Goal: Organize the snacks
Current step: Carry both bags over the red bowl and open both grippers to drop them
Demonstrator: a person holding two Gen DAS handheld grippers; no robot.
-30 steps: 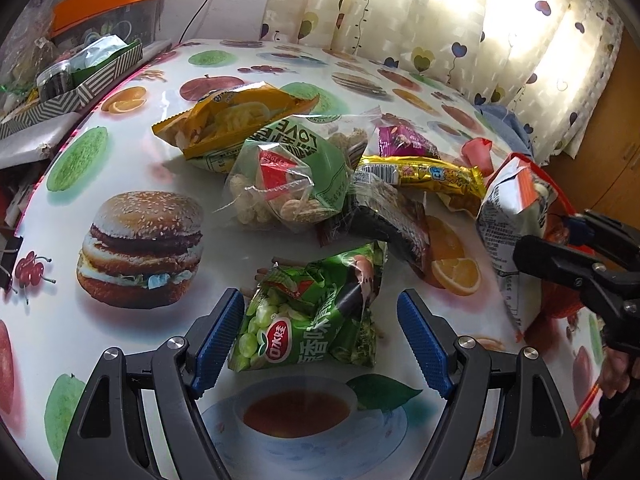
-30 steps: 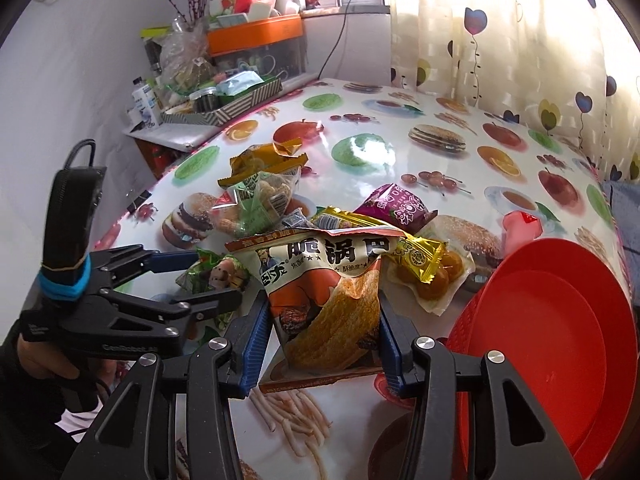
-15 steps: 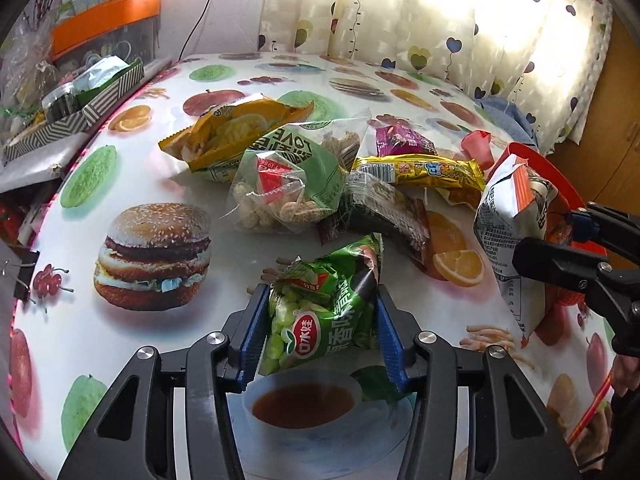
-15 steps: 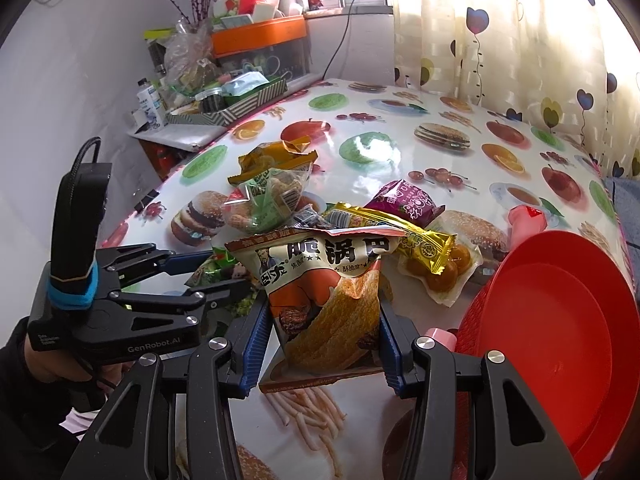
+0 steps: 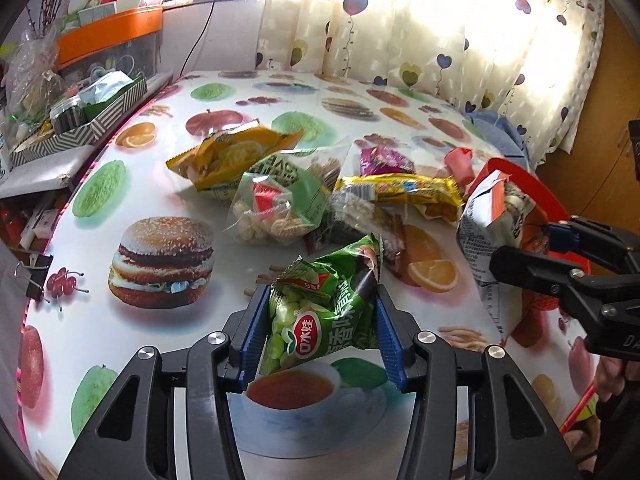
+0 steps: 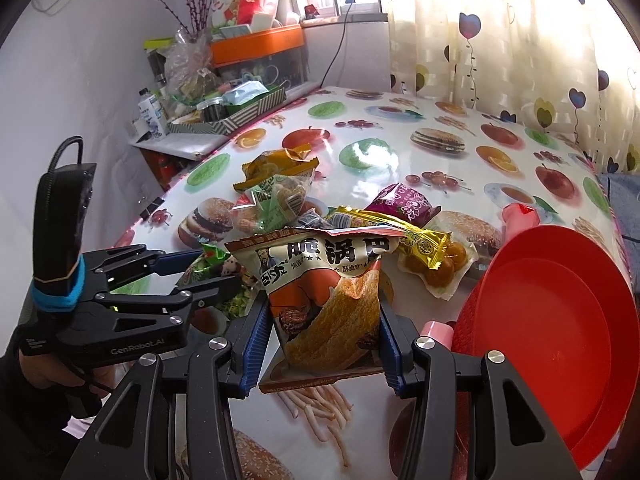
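Observation:
My left gripper [image 5: 320,320] is shut on a green pea-snack bag [image 5: 324,304], held just above the food-print tablecloth [image 5: 100,200]. The right gripper [image 6: 322,336] is shut on an orange and white crispy-rice bag [image 6: 324,280], upright beside a red basin [image 6: 560,320]. In the left wrist view that bag [image 5: 484,232] hangs at the right in the right gripper [image 5: 528,248]. Beyond lies a pile: a yellow chip bag [image 5: 228,156], a clear green-labelled bag [image 5: 276,204], a long yellow packet [image 5: 400,192] and a purple packet [image 5: 384,160].
A striped tray [image 5: 80,128] full of clutter and an orange-lidded box [image 5: 108,36] stand off the table's left edge. A binder clip [image 5: 36,276] grips that edge. A curtain [image 5: 440,20] hangs behind the table. A pink packet [image 6: 520,216] lies by the basin.
The left jaws went from wide open around the green bag to shut on it, and the bag has come up a little off the table. The right gripper kept still with its bag.

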